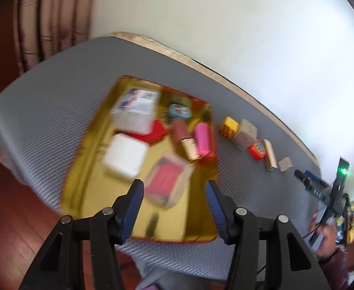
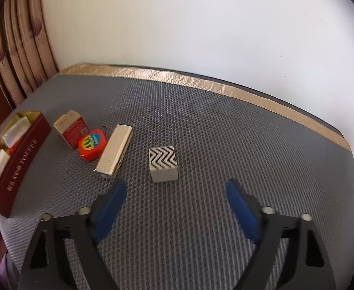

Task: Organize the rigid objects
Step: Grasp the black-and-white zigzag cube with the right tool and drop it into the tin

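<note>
My left gripper [image 1: 174, 184] hovers open over a gold tray [image 1: 90, 169]. On the tray lie a clear box with red contents [image 1: 167, 181], a white box [image 1: 125, 155], a labelled clear box [image 1: 135, 111], a pink box [image 1: 202, 136] and a teal tape measure [image 1: 180, 111]. My right gripper [image 2: 175, 184] stands open above the grey mat, with nothing between its fingers. Just ahead of it sits a black-and-white zigzag block [image 2: 162, 163]. Left of that block lie a long beige box [image 2: 115, 149], a red tape measure [image 2: 90, 143] and a red-and-white box [image 2: 71, 128].
The tray's dark red wall [image 2: 19, 162] stands at the mat's left. A yellow cube [image 1: 230, 126] lies just right of the tray. A tan strip [image 2: 225, 89] edges the table against a white wall. A curtain [image 1: 51, 24] hangs at the left. A person's hand [image 1: 326, 236] shows at the right.
</note>
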`<state>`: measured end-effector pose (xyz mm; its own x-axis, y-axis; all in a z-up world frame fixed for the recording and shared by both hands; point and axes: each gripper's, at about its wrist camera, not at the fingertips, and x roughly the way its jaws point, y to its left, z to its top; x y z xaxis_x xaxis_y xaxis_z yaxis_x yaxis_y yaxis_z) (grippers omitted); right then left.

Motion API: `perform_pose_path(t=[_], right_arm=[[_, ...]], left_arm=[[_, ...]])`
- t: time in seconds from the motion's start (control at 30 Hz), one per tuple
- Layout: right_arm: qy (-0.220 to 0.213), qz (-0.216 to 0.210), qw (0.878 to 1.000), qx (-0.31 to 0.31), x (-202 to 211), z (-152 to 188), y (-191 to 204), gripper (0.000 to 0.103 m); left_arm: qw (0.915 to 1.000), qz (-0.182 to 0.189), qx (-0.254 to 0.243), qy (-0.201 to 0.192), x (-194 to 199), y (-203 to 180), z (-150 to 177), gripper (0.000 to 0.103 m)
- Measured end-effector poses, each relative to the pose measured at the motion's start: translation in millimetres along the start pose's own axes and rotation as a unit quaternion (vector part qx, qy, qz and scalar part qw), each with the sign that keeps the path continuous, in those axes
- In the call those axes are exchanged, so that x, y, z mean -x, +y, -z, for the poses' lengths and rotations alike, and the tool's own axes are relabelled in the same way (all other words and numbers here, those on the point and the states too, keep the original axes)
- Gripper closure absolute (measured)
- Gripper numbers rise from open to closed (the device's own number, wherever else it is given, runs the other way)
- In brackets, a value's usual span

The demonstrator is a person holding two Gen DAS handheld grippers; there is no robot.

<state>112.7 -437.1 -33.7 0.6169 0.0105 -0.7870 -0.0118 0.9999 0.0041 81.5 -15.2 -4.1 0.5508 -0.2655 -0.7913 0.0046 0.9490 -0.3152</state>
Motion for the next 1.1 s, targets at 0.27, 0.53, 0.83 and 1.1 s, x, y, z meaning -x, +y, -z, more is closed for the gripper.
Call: perform_pose_path(t=[0.27, 0.53, 0.83, 1.1], right_arm=[[0.029, -0.010, 1.000, -0.005, -32.3, -13.0, 4.0, 0.030], [0.053, -0.009, 0.999, -0.008, -32.6, -9.7, 14.6, 0.076], [-0.012, -0.166, 0.983, 0.073, 66.6, -21.0, 149.2, 0.076], [0.055, -0.235, 0.959, 0.149, 36.0, -12.5, 307.9, 0.076]], left_arm=[[0.9991, -0.036, -0.024, 0.001, 7.7, 10.1, 18.6, 0.049], [0.9978, -0.063, -0.018, -0.010, 12.3, 17.6, 20.3, 0.049], [0.9894, -0.138, 0.027, -0.036, 41.6, 53.1, 25.5, 0.048], [0.9749, -0.206, 0.035, -0.077, 52.1, 74.9, 27.8, 0.048]])
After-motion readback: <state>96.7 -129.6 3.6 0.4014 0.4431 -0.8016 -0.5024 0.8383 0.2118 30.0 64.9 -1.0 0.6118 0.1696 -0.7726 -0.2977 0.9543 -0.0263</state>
